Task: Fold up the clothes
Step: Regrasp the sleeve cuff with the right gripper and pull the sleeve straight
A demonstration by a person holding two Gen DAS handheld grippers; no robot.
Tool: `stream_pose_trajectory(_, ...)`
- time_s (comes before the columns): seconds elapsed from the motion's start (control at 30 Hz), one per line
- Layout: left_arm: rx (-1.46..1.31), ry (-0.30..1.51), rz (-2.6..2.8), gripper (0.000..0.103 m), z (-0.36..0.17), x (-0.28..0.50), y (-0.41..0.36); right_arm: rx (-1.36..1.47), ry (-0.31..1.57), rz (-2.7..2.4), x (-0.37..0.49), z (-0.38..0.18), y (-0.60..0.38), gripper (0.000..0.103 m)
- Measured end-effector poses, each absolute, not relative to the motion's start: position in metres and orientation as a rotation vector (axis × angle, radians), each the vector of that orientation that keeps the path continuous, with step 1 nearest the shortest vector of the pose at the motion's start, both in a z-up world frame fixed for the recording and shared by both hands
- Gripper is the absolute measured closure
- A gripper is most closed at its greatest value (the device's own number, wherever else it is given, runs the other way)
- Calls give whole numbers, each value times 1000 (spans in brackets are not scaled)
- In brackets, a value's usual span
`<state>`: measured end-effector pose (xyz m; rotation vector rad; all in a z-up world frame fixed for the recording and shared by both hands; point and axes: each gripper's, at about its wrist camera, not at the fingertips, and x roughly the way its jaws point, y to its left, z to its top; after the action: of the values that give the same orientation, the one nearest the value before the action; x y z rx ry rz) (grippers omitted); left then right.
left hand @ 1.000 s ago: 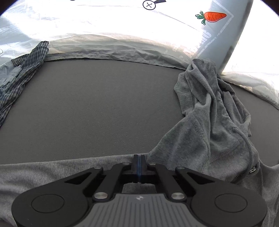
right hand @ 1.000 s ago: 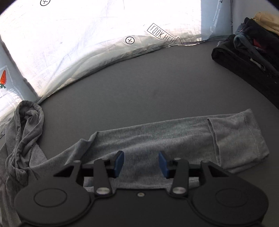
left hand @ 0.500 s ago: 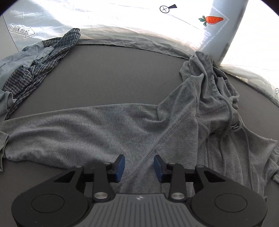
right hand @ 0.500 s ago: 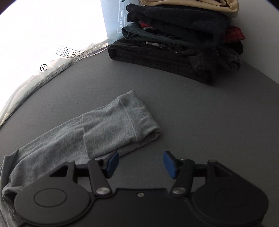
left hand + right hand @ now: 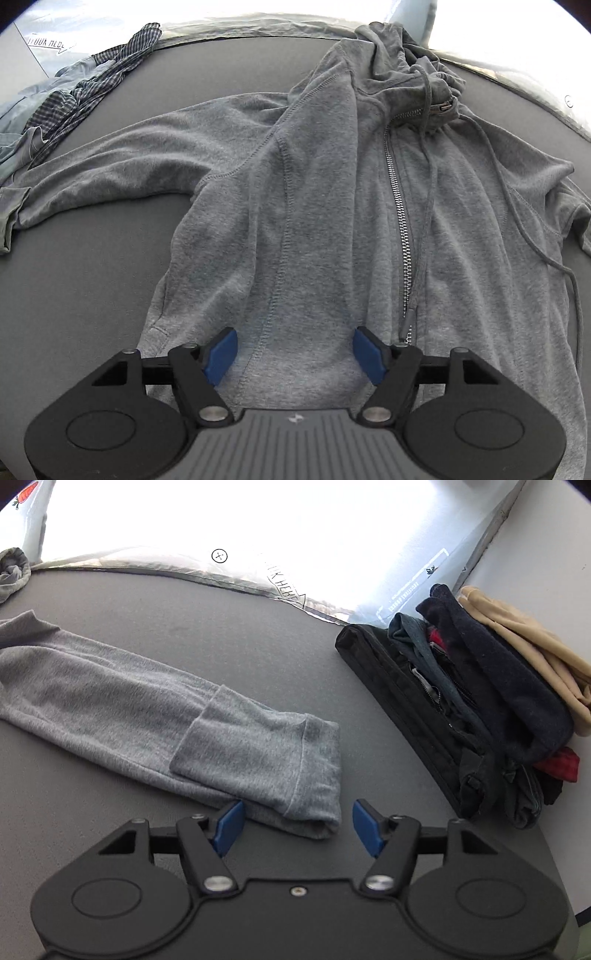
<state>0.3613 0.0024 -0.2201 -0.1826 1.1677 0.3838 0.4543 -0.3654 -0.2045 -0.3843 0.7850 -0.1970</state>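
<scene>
Left tongs (image 5: 295, 350) opening, nothing gripped, above grey hoodie (image 5: 314, 221) body, its hem hidden beneath them, right tongs (image 5: 298, 827) closing, unclamped, sleeve cuff (image 5: 295, 760) just ahead, stack of folded clothes (image 5: 480, 709) right, wall arrow label (image 5: 284, 585) partly washed out, "HERE" legible.

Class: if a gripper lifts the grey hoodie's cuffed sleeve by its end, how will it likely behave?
The sleeve would probably droop: it lies flat and creased. It likely drags the grey hoodie along, being attached. Its knit looks unlikely to slip.
</scene>
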Motion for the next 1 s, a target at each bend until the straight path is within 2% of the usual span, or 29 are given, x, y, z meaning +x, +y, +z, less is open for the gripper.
stream_pose_trajectory(0.1, -181, 1170, 420, 22, -221, 363, 1, -496, 752, -155, 455, -203, -358, 49)
stream_pose_trajectory(0.17, -194, 1184, 460, 9, -223, 365, 4, -588, 727, -112, 454, -203, -352, 49)
stream_pose_trajectory(0.23, -237, 1209, 485, 0, -228, 367, 13, -685, 701, -65, 453, -203, -346, 52)
stream_pose_trajectory(0.37, -273, 1234, 471, 0, -228, 372, 22, -795, 699, 15, 452, -209, -338, 66)
stream_pose_trajectory(0.43, -276, 1227, 480, 0, -228, 372, 21, -827, 701, 27, 454, -215, -337, 66)
stream_pose_trajectory(0.53, -281, 1231, 488, 0, -228, 373, 20, -829, 690, 21, 458, -216, -339, 60)
stream_pose_trajectory(0.57, -283, 1235, 490, 0, -227, 373, 21, -813, 693, 23, 461, -215, -340, 62)
stream_pose_trajectory(0.63, -285, 1245, 487, 0, -226, 374, 22, -724, 715, 37, 465, -209, -348, 80)
stream_pose_trajectory(0.67, -286, 1248, 484, 0, -226, 374, 22, -663, 725, 32, 467, -206, -353, 93)
stream_pose_trajectory(0.87, -286, 1260, 483, 0, -225, 374, 21, -97, 652, -166, 460, -163, -421, 98)
stream_pose_trajectory(1.0, -285, 1263, 480, 0, -224, 373, 20, 240, 653, -399, 453, -166, -484, 98)
